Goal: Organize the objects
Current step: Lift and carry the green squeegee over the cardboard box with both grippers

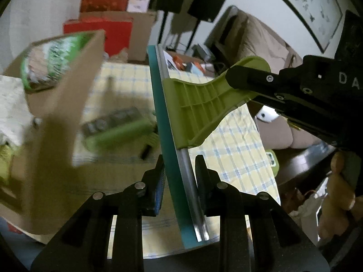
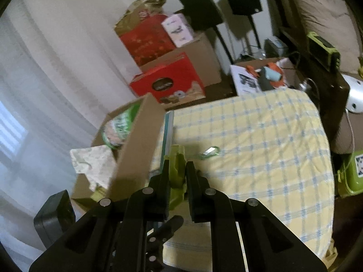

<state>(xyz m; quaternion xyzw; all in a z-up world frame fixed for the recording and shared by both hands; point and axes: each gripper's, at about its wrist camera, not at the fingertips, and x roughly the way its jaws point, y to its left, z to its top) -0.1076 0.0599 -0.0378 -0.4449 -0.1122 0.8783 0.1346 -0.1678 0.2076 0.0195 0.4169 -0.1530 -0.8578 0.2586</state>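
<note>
A squeegee (image 1: 197, 108) with a lime green handle, a metal strip and a teal blade (image 1: 168, 136) is held in the air by both grippers. My left gripper (image 1: 179, 176) is shut on the blade's near end, pads against both faces. My right gripper (image 1: 245, 86) comes in from the right, shut on the handle's round end. In the right wrist view the right gripper (image 2: 178, 174) clamps the green handle (image 2: 177, 158), and the teal blade (image 2: 168, 133) stands edge-on beyond it. The squeegee hangs beside the raised flap of an open cardboard box (image 1: 56, 113), above the checked cloth.
The box (image 2: 136, 154) holds a green packet (image 1: 52, 61), a white cloth (image 1: 11, 104) and a green tube-like item (image 1: 118, 133). The yellow checked tablecloth (image 2: 261, 136) carries a small green clip (image 2: 209, 152). Red boxes (image 2: 168, 83), speakers and a sofa stand behind. A hand (image 1: 338, 192) shows at right.
</note>
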